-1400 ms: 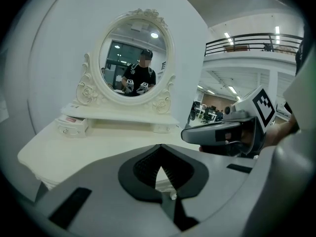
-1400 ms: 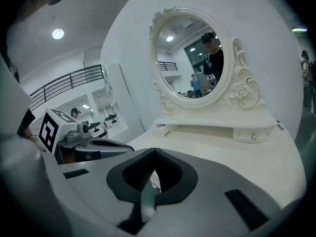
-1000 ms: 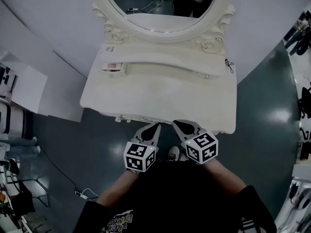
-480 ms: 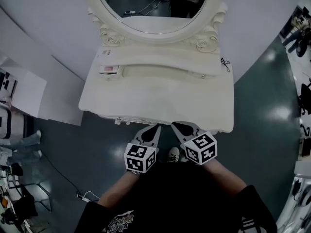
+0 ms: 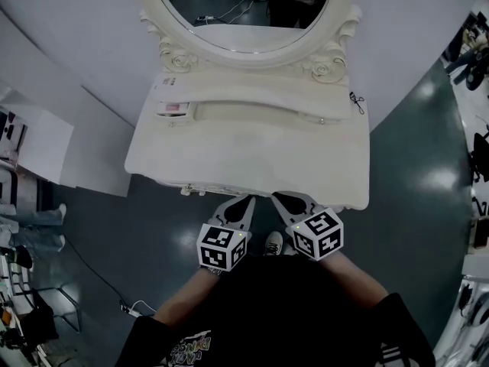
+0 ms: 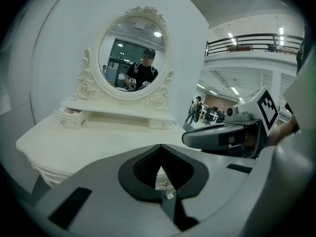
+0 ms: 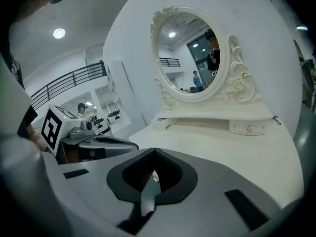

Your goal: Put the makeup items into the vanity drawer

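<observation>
Vanity drawer [image 5: 173, 108] stands pulled out at the left end of the raised shelf, with something pink showing inside.

Both claws are closed on nothing. The left gripper [image 5: 245, 199] and right gripper [image 5: 280, 198] hang side by side, just apart, at the front edge of the cream vanity table [image 5: 252, 159], whose whole top lies between them and the drawer. Behind the shelf rises the oval mirror [image 5: 244, 6] in its carved frame. At the shelf's right end sits a second small drawer [image 5: 325, 119], pushed in, and just past it lies a small dark wiry thing [image 5: 356, 102] too small to identify. Below the grippers a shoe [image 5: 273, 241] shows on the dark floor [image 5: 412, 205]. White panels [image 5: 46, 140] stand off to the left.
</observation>
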Motion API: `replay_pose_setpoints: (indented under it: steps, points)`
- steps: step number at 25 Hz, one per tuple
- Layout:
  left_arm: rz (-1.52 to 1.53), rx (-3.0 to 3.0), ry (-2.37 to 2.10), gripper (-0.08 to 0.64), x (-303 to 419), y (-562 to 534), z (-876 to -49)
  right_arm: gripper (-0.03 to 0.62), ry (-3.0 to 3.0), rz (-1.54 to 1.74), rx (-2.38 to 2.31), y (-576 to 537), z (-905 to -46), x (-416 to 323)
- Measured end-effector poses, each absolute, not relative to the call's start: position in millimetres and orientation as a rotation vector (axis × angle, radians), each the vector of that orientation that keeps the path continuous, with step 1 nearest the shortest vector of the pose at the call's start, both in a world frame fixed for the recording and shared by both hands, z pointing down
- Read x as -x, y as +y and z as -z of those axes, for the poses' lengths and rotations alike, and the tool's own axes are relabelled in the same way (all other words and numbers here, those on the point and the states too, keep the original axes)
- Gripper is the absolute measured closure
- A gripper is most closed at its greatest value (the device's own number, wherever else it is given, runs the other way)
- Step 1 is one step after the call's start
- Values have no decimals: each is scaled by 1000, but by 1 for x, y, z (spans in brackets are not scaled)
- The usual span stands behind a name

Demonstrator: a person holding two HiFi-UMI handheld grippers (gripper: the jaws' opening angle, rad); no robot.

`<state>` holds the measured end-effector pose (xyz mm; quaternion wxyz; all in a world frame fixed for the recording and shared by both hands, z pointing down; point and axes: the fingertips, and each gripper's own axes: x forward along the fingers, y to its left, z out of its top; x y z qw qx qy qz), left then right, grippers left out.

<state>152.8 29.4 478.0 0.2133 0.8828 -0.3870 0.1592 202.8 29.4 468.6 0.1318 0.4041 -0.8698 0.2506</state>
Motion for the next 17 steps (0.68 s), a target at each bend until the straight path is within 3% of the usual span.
replay_pose_setpoints:
  steps: [17]
  points:
    - [-446,-2439,-1071,561,-146,26,-484,563,-2519,-732,-1155,26,-473,-194]
